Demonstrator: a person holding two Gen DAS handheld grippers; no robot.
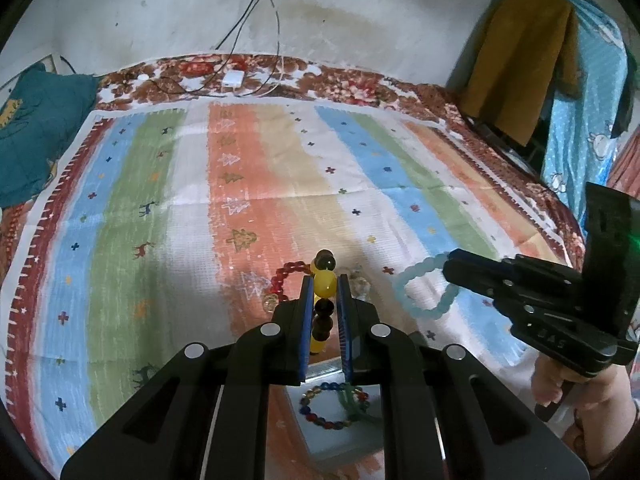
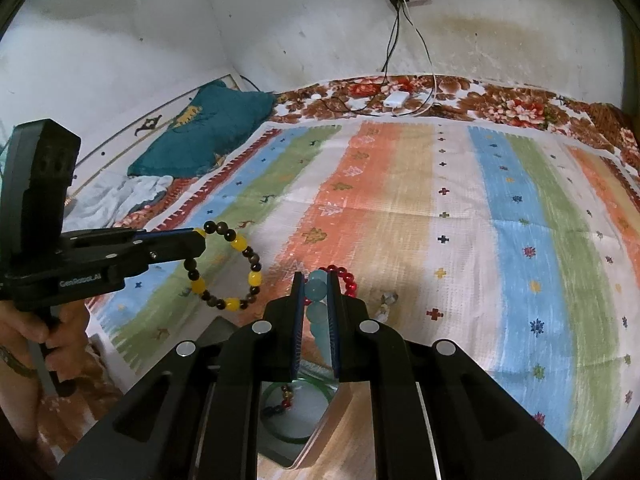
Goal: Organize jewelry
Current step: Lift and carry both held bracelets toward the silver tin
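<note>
Yellow-and-dark bracelet [image 1: 323, 300] clamped in left gripper [image 1: 325, 280] — right gripper [image 2: 316, 280] (also closed) pinches pale-blue bracelet [image 2: 315, 308].

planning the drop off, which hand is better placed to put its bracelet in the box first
Left, narrowly. The left tongs hold the yellow and dark bracelet with the box right below them. The right tongs, shut on the blue bracelet, also hang above it, so it's close.
</note>
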